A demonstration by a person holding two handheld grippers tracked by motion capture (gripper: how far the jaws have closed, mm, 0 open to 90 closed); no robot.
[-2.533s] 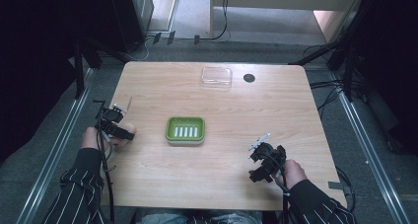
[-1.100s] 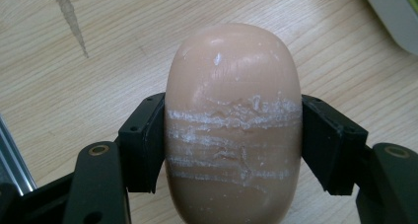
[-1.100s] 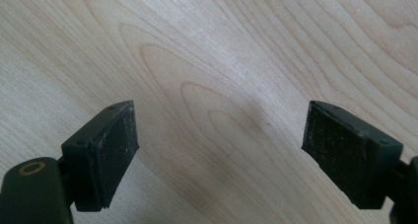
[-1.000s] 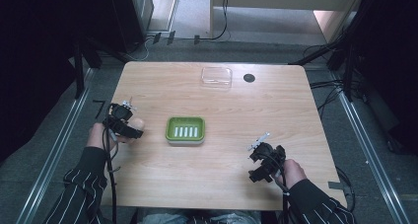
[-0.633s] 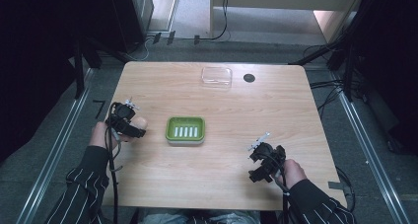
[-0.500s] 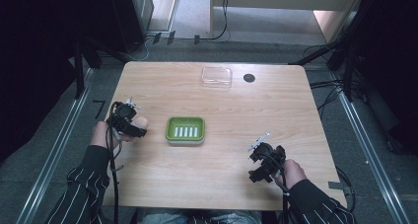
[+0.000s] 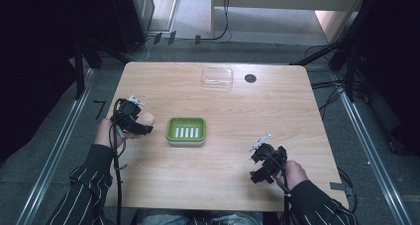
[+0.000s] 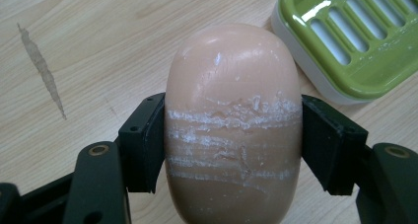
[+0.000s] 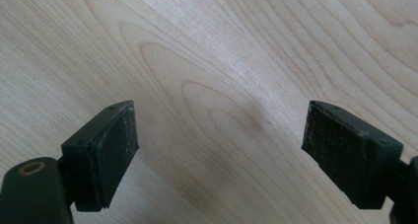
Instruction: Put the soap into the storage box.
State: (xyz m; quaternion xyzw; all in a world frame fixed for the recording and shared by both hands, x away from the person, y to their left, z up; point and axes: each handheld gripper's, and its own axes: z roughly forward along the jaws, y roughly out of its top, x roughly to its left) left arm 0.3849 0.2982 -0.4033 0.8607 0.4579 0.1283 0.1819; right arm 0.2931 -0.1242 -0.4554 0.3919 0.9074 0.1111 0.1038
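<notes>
Wooden table [image 7: 223,150], 2 hand-held grippers, 1 soap bar, 1 green soap dish, 1 clear lid.

Table: bare wood. Right gripper [image 7: 258,153]: near front right edge, jaws spread wide over bare wood, holding nothing. Left gripper [image 7: 141,122]: left side, jaws pinching the peach soap bar [image 8: 232,120] across its scuffed middle. Green soap dish [image 7: 186,130]: table centre, just right of soap. Clear lid [image 7: 217,77]: far edge, beside a dark round hole [image 7: 250,78].

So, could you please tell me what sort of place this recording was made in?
Probably a lab or recording workspace, not a home: a bare wooden table stands between metal floor rails, with cables trailing on grey flooring, while hand-held grippers handle soap.
</notes>
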